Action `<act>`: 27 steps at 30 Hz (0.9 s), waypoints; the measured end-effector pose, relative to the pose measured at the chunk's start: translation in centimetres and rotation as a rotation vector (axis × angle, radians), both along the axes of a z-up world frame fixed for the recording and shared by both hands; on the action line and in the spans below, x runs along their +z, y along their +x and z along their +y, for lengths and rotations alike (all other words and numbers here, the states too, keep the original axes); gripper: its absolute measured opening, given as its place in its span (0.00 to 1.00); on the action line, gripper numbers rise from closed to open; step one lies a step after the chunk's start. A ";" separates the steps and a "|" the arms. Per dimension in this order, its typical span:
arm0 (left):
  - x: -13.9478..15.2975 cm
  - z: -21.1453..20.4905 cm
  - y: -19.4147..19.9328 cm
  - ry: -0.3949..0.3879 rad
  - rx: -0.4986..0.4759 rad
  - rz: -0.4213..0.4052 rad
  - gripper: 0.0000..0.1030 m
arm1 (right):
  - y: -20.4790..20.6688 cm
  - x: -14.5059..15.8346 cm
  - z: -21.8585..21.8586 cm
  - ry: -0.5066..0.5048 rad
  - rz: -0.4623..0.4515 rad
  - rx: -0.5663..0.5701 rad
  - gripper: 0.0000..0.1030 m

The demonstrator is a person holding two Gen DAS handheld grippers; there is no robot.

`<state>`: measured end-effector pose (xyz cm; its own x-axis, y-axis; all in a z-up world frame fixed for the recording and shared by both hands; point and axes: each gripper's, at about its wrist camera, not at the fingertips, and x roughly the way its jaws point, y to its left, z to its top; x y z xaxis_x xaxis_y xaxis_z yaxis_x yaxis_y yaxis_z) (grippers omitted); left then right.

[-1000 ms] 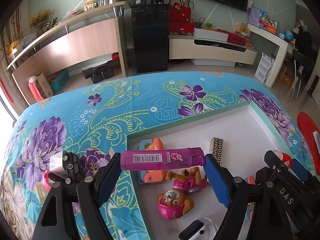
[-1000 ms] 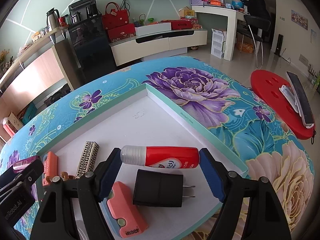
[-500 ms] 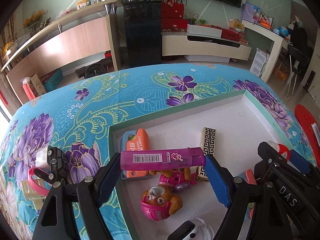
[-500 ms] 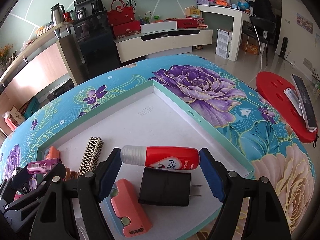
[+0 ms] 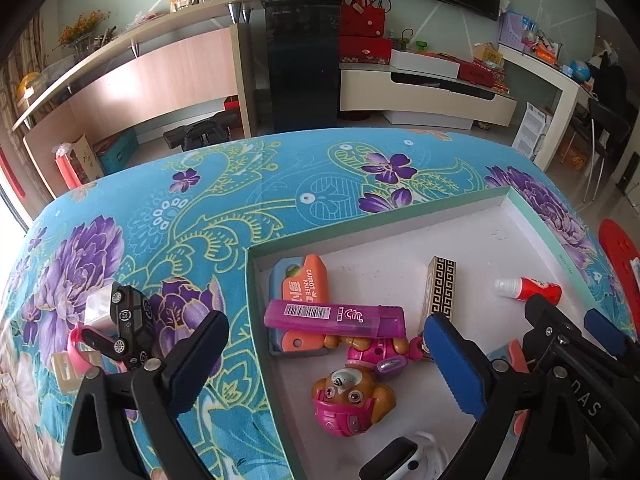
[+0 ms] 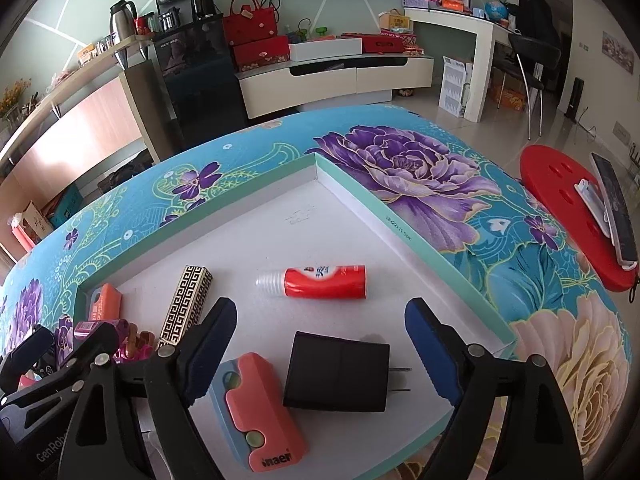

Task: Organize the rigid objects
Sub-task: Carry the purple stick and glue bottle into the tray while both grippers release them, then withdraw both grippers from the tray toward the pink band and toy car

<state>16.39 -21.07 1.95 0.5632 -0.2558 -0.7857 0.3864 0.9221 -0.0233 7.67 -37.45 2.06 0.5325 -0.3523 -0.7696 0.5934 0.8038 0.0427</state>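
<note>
A shallow white box (image 5: 472, 240) with a green rim lies on the flowered cloth. My left gripper (image 5: 324, 356) is open above its left part; the purple lighter (image 5: 334, 316) lies free in the box on the orange carrot knife (image 5: 306, 284), with two pink pup toys (image 5: 352, 398) below. My right gripper (image 6: 320, 344) is open; the red glue bottle (image 6: 320, 282) lies free on the box floor ahead of it and also shows in the left wrist view (image 5: 528, 290). The black plug (image 6: 338, 372) and pink cutter (image 6: 256, 408) lie between the fingers.
A black-and-gold patterned case (image 5: 442, 288) lies in the box, also seen from the right (image 6: 186, 300). A black toy car (image 5: 128, 326), a pink band and small pieces lie on the cloth left of the box. A red stool (image 6: 572, 216) with a phone stands at the right.
Both grippers opened. The purple lighter dropped onto the carrot knife and toys; the red glue bottle dropped onto the box floor. Both grippers drew back slightly.
</note>
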 end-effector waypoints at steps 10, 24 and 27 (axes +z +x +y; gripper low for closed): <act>0.6 3.1 0.7 0.016 0.091 -0.032 1.00 | 0.2 -0.1 0.1 -0.010 0.011 -0.005 0.87; 1.5 10.8 1.2 0.004 0.316 0.009 1.00 | 1.1 1.8 3.2 -0.021 -0.037 0.077 0.87; 1.9 12.3 1.0 0.004 0.350 0.005 1.00 | 1.7 2.1 4.7 -0.024 -0.049 0.117 0.87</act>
